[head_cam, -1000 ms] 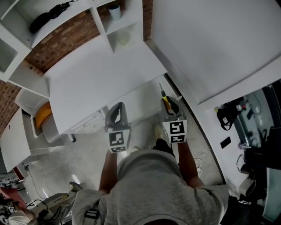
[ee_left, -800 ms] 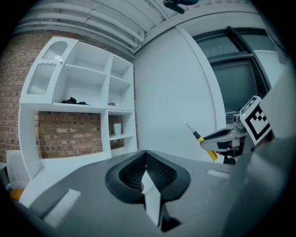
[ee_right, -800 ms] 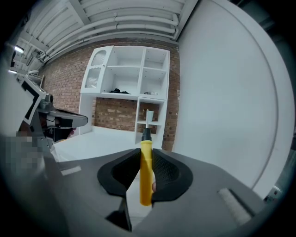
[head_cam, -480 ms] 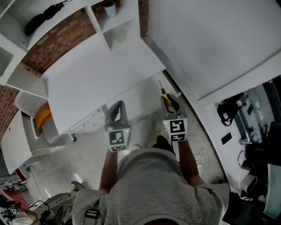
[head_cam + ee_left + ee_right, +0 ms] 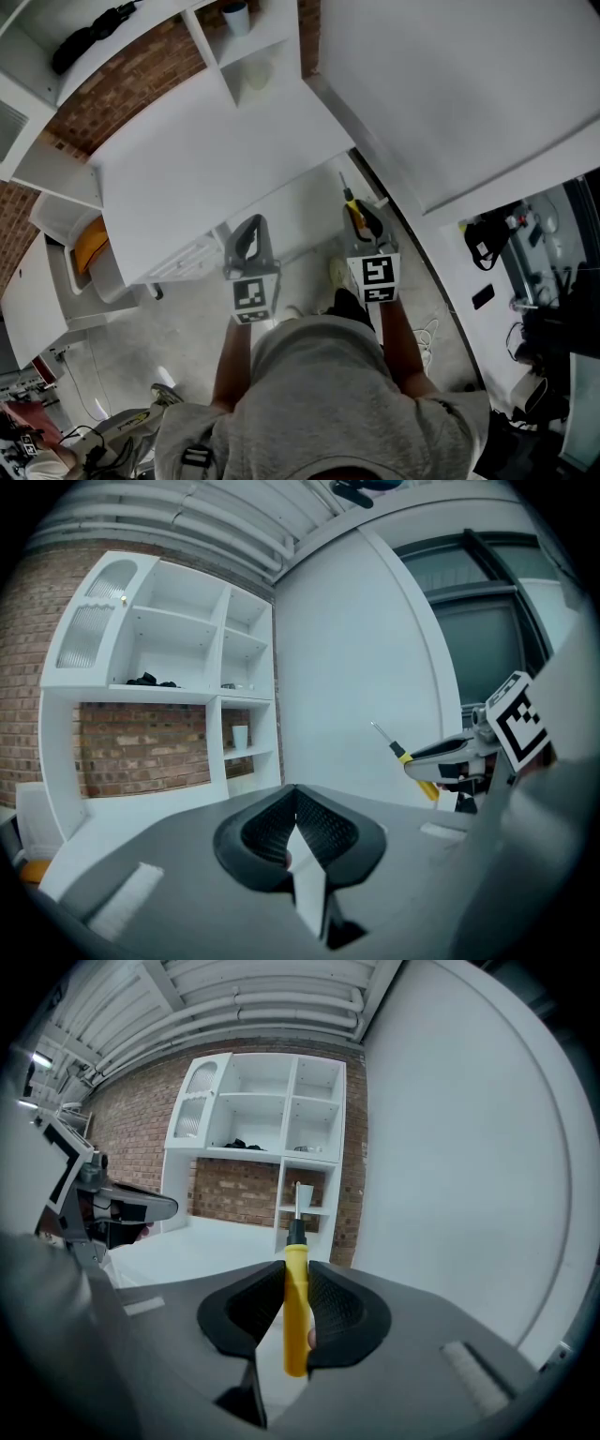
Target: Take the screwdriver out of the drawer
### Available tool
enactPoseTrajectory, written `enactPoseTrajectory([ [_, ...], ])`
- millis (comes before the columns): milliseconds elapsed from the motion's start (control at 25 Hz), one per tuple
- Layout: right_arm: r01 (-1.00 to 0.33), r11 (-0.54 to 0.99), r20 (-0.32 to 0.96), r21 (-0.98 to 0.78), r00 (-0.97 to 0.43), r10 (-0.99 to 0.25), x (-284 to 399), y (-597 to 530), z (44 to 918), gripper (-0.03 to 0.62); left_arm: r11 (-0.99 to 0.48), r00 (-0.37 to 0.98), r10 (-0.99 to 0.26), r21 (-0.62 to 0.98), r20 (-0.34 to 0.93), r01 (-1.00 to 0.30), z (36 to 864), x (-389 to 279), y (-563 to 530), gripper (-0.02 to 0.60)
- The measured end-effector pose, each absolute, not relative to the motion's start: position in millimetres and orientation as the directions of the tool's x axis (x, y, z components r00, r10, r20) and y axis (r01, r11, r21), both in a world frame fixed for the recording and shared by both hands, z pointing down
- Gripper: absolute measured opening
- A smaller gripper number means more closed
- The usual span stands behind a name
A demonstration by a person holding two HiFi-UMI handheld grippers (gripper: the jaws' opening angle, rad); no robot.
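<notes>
right gripper point(image 5: 296, 1283) clamped on screwdriver point(image 5: 295, 1330); left gripper point(image 5: 294, 808) closed, empty; both held forward, side by side.

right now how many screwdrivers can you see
1. The screwdriver, yellow-handled, is clamped between the jaws of the right claw, with its shaft pointing ahead. Others could be hidden out of view.

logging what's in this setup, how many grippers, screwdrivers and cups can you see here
grippers: 2 (left gripper, right gripper)
screwdriver: 1, in the right gripper's jaws
cup: 1
total: 4
</notes>
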State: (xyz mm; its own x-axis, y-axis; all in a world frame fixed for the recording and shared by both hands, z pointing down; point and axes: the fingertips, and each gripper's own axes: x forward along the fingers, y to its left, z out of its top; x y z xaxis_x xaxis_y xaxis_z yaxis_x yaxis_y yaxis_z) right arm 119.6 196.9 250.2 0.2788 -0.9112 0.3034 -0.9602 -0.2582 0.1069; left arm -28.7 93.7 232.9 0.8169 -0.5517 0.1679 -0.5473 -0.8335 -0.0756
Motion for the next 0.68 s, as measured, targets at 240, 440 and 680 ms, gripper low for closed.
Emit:
enactPoseTrajectory([
  [240, -0.960, -0.255, 0.303, 0.112, 0.278, -0.912, 121.1, 199.9, 251.5, 0.081, -0.834, 0.816, -0.551, -0.074, 0.175, -0.547, 234.1, -26.4, 98.0, 0.012],
  [440, -0.962, -0.252, 0.302, 0.108, 0.273, -0.913, 122.2, 198.4, 252.3, 0.081, -0.833, 0.814, -0.553, -0.074, 0.180, -0.549, 236.6, -25.5, 97.1, 0.012],
  [680, -0.962, -0.252, 0.301, 0.110, 0.274, -0.913, 123.2, 195.0, 253.1, 0.081, -0.832, 0.813, -0.553, -0.070, 0.183, -0.550, 235.5, -24.4, 94.8, 0.012],
])
